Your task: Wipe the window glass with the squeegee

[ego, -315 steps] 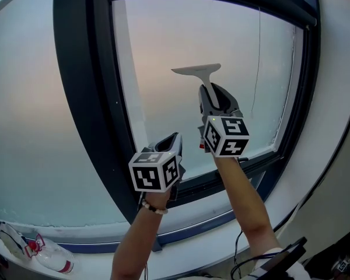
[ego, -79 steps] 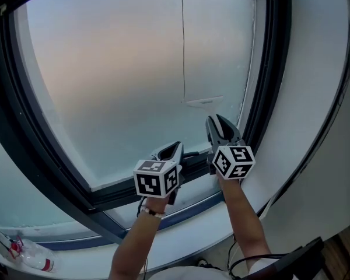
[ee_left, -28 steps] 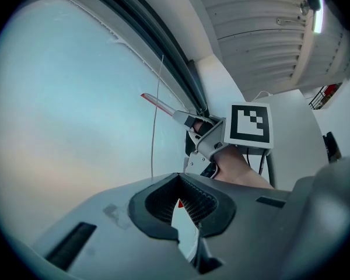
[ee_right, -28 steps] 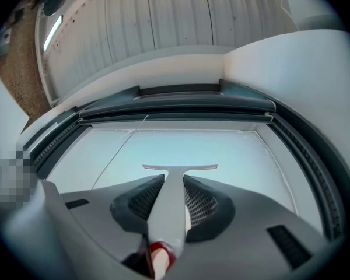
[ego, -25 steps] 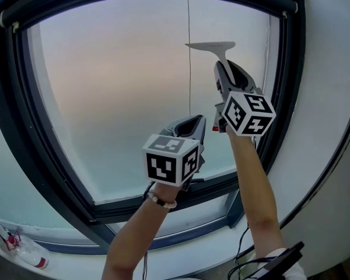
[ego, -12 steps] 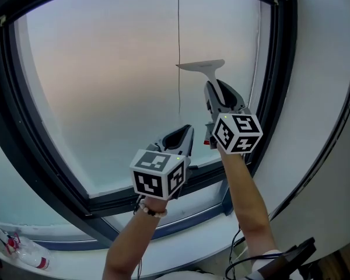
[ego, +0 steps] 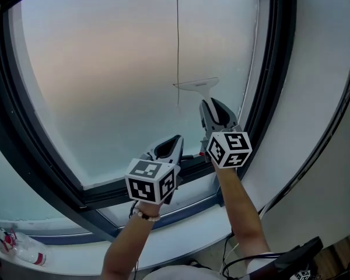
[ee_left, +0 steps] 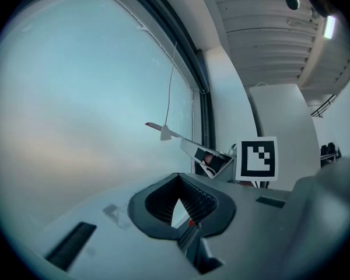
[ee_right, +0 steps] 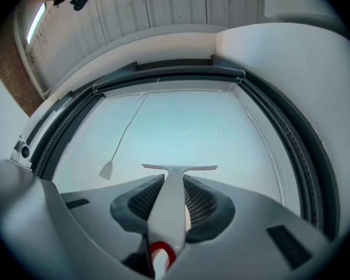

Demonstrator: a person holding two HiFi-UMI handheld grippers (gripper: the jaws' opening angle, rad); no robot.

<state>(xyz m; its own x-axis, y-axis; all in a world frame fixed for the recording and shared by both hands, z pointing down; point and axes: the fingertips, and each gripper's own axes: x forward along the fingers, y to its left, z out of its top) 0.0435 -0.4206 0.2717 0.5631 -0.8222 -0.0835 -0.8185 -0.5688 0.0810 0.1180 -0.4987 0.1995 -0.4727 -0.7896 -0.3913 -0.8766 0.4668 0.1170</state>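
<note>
The squeegee (ego: 196, 85) is gripped by its handle between the jaws of the right gripper (ego: 212, 111). Its blade is set level against the window glass (ego: 105, 69), in the pane's lower right part, just right of the blind cord's (ego: 177, 39) end. The left gripper (ego: 168, 148) is held lower, before the bottom rail of the dark window frame (ego: 278, 69). Its jaws are pressed together with nothing between them.

I've got two grey moulded grippers up, left gripper (ego: 170, 146) and right gripper (ego: 214, 111), each lined with dark ribbed pads (ee_left: 197, 202). Each carries a white cube (ego: 152, 181) printed with black square markers. Forearms are bare, a pale beaded band (ego: 141, 215) circles the left wrist, and a thin cable (ego: 228, 251) trails under the right arm
</note>
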